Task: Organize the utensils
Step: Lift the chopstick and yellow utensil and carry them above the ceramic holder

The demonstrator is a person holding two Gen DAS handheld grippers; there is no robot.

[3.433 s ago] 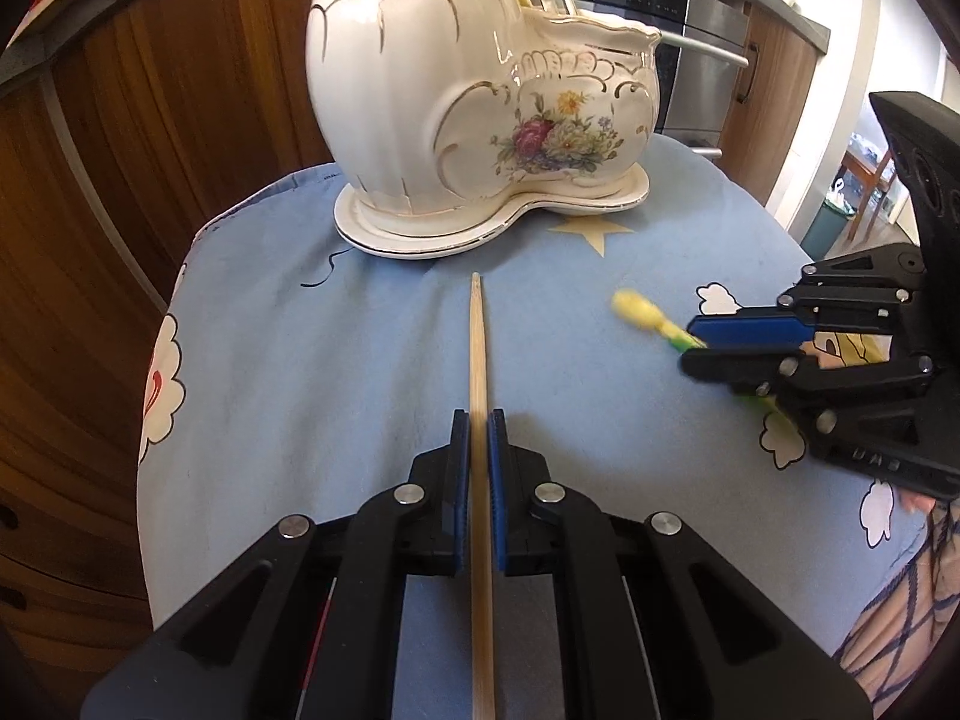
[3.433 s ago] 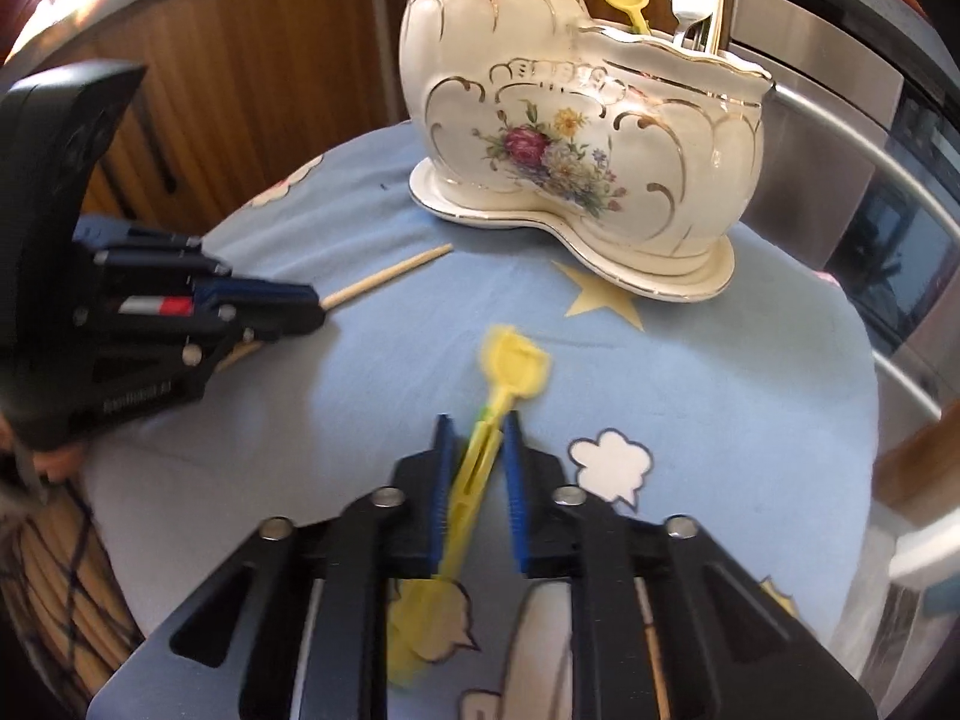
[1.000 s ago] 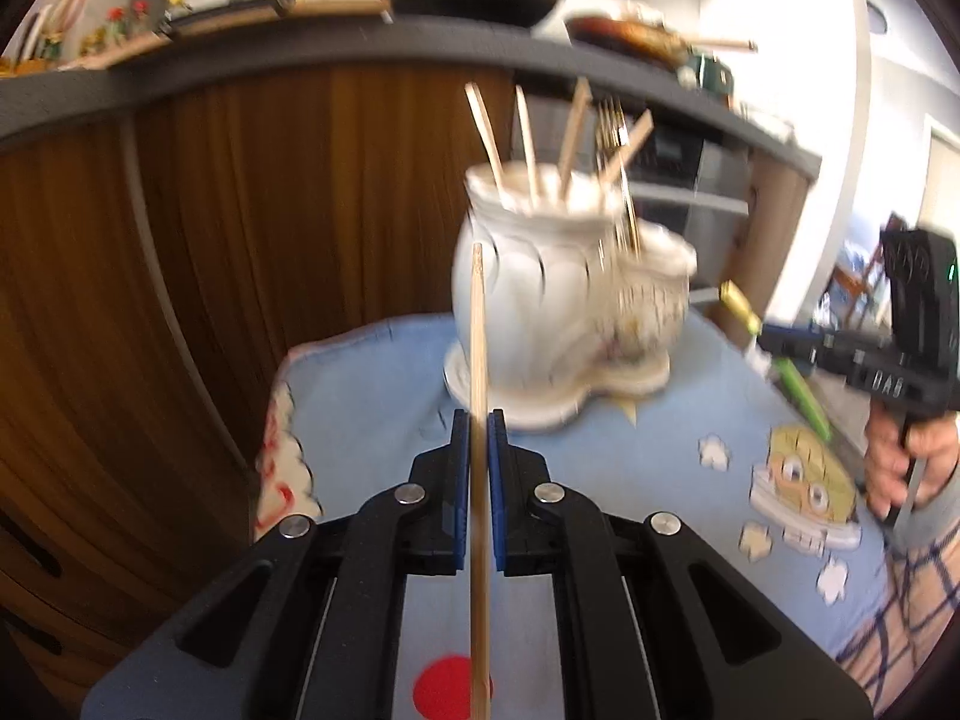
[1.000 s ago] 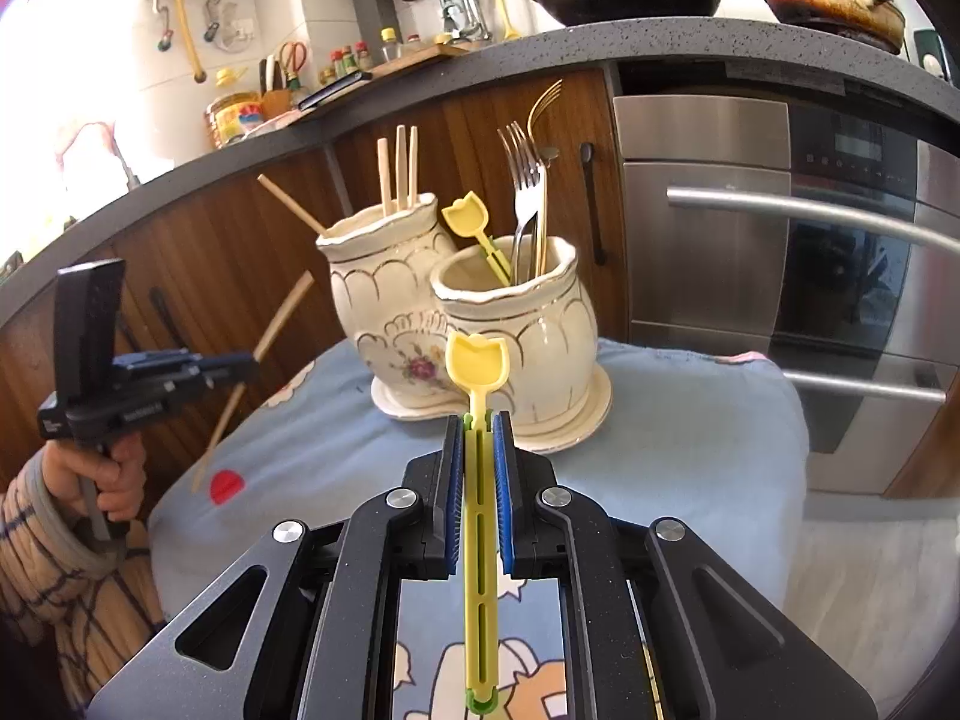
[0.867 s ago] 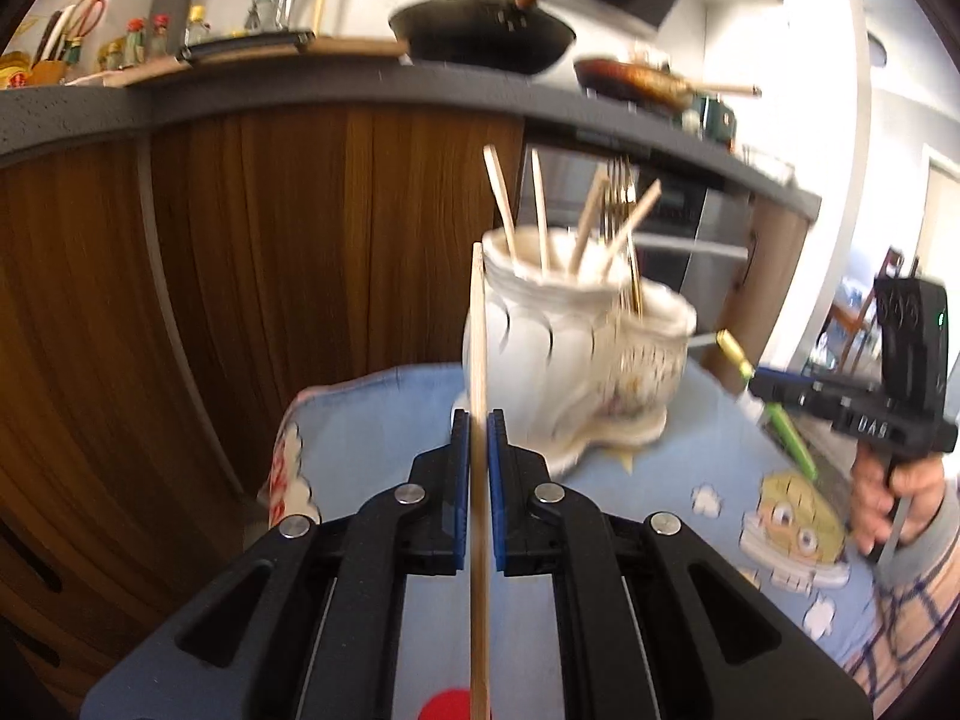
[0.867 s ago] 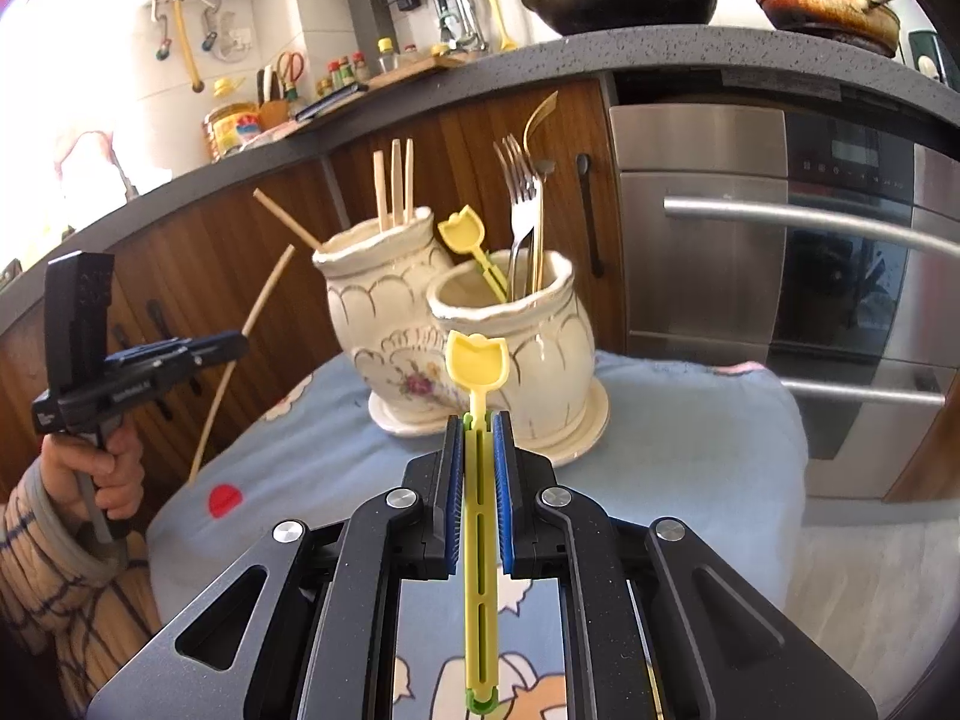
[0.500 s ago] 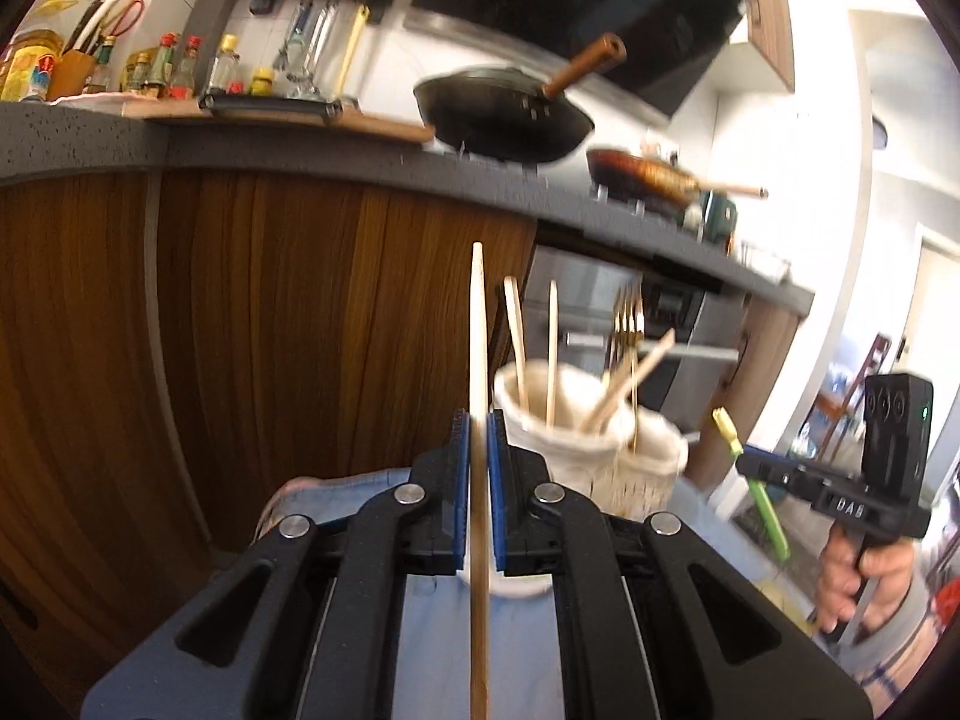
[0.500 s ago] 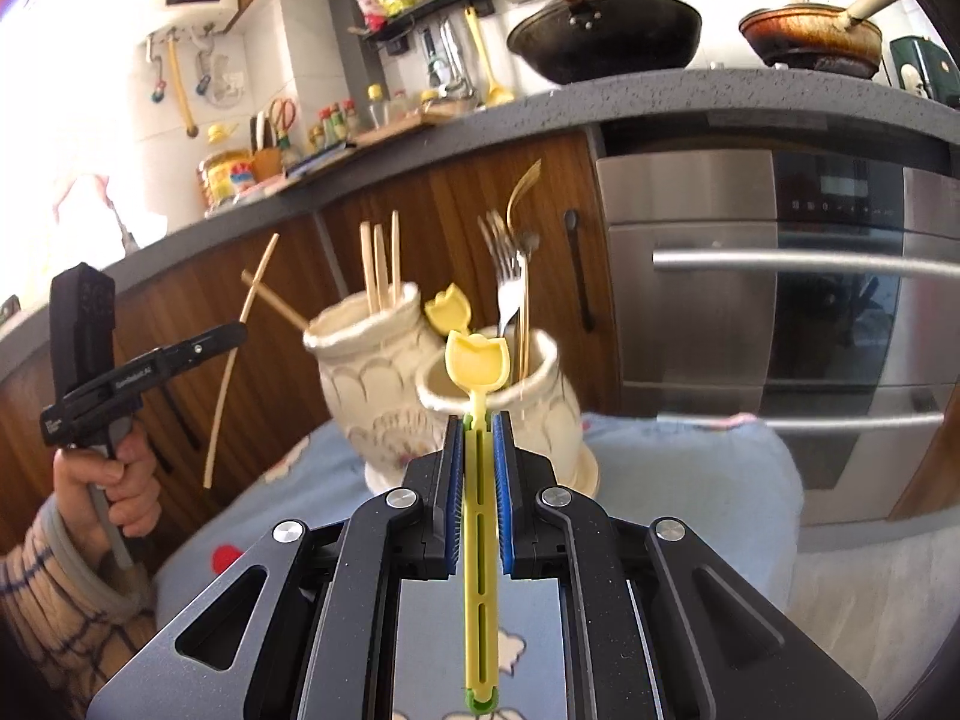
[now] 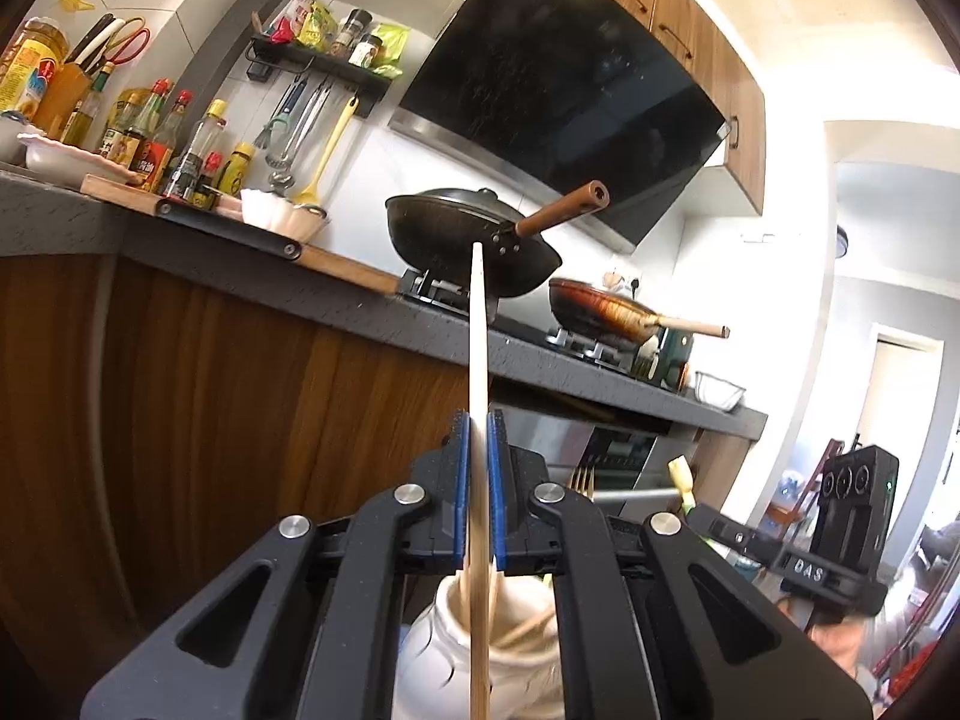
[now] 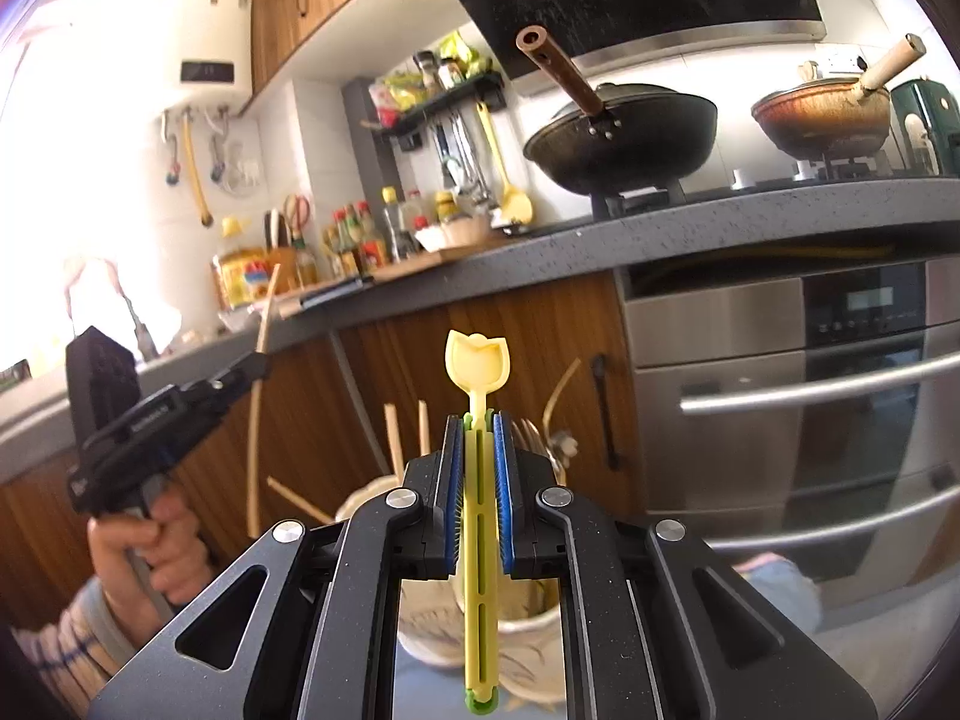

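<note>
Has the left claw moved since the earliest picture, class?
Yes. The left claw, shut on the chopstick, has risen: the vase, earlier ahead on the cloth, now sits below its fingers.

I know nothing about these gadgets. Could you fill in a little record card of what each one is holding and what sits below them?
left gripper: shut on the wooden chopstick, held upright
right gripper: shut on the yellow spoon, tulip-shaped end up
below both: white ceramic holder, with more chopsticks in it
also in holder: forks
behind: black wok on the stove
step: both utensils above the holder, not yet released
</note>
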